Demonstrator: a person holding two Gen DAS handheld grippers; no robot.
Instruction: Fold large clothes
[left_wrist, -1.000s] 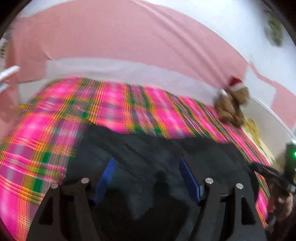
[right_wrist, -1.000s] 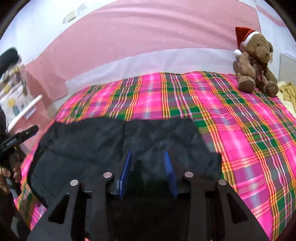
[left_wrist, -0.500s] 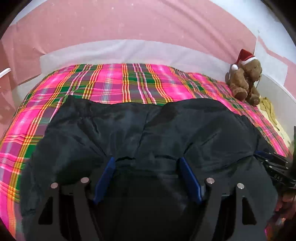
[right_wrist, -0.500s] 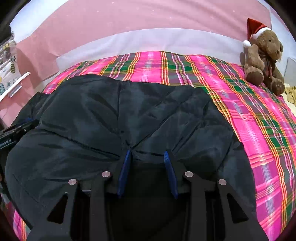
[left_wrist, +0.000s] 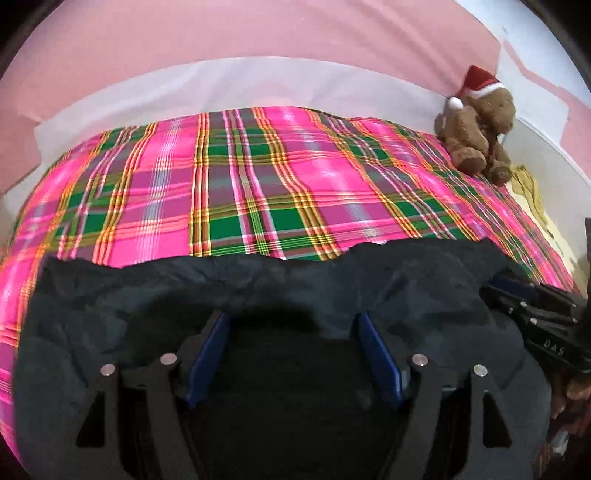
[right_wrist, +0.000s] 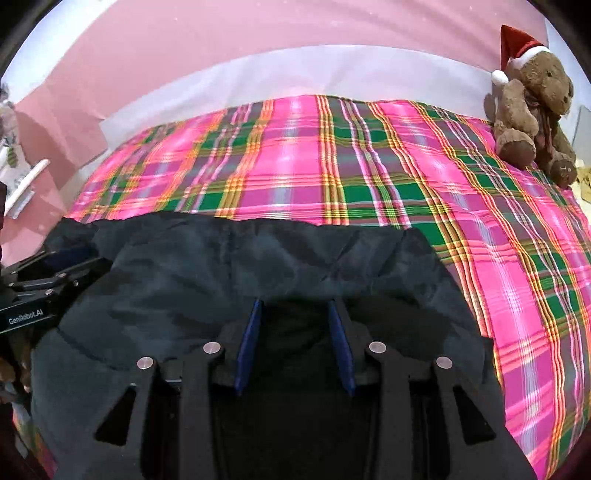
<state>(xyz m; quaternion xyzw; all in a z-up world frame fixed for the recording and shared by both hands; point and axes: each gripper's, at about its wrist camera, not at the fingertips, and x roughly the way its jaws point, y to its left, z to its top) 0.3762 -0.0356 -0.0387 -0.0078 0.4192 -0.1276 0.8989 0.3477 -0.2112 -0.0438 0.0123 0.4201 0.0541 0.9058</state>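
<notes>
Left wrist view: the left gripper (left_wrist: 291, 350) is reaching over a dark jacket (left_wrist: 147, 295) lying on the near part of the bed (left_wrist: 258, 184), whose plaid cover is showing bare beyond the garment's far edge. The blue pads (left_wrist: 207, 354) are standing wide apart with dark cloth between them, but whether they are pinching it, I cannot tell. The right gripper (left_wrist: 535, 314) is showing at the right edge, resting at the jacket's side. A teddy bear (left_wrist: 480, 129) is sitting at the far corner.

Right wrist view: the right gripper (right_wrist: 293, 339) is sitting over the jacket (right_wrist: 221, 258) with a narrower gap, cloth again bunching between the pads; the hold is unclear. The left gripper (right_wrist: 48, 284) is lying at the garment's left side.

Judging by this, a fold is being laid down. To do it well, both grippers should be keeping level with each other, drawing the edge taut and straight so the layers are landing without puckers.
</notes>
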